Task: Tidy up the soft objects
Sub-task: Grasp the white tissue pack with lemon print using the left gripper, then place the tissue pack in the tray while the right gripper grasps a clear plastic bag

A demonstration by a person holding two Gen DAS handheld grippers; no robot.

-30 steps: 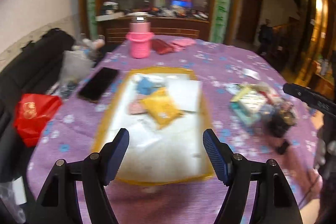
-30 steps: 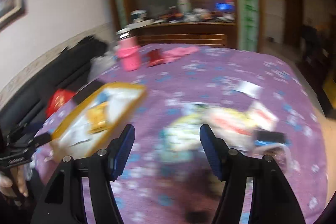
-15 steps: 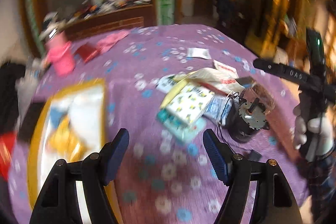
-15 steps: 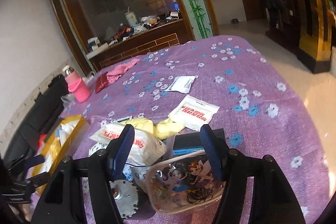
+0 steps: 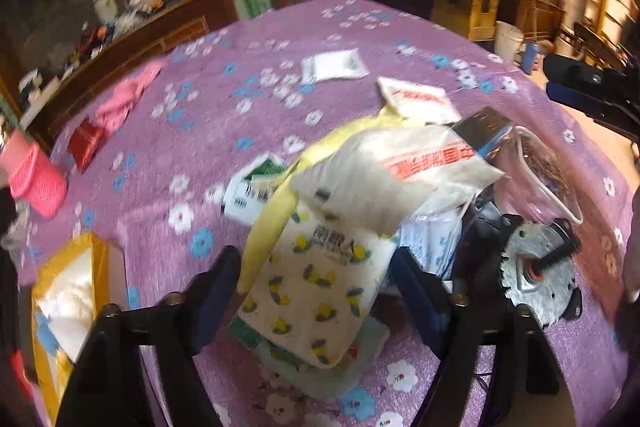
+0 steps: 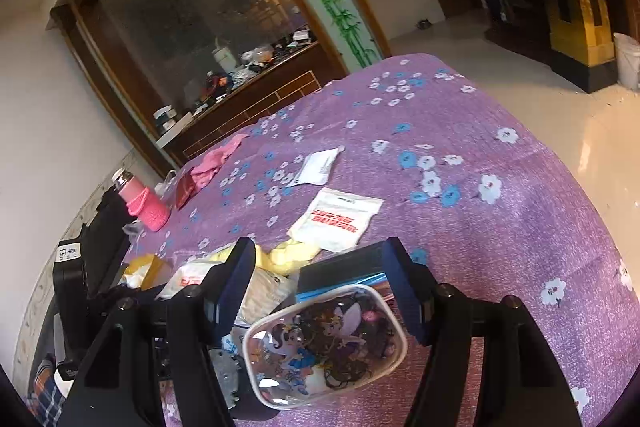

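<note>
Your left gripper (image 5: 316, 287): jaws just closing, straddling floral pack (image 5: 316, 283), pads not pressing yet. White bag (image 5: 384, 175) overlaps pack's far end; motor (image 5: 536, 279) close by right finger; yellow tray (image 5: 68, 291) near left edge. Your right gripper (image 6: 324, 283): jaws apart, holding nothing, cartoon pouch (image 6: 324, 343) between and below fingers. Flat packet (image 6: 336, 215) just beyond. Purple cloth (image 6: 500, 227) bare to right and far edge: open room there.

2 white sachets (image 6: 335, 219), 1 motor (image 5: 536, 275), 1 pouch (image 6: 324, 343)
</note>
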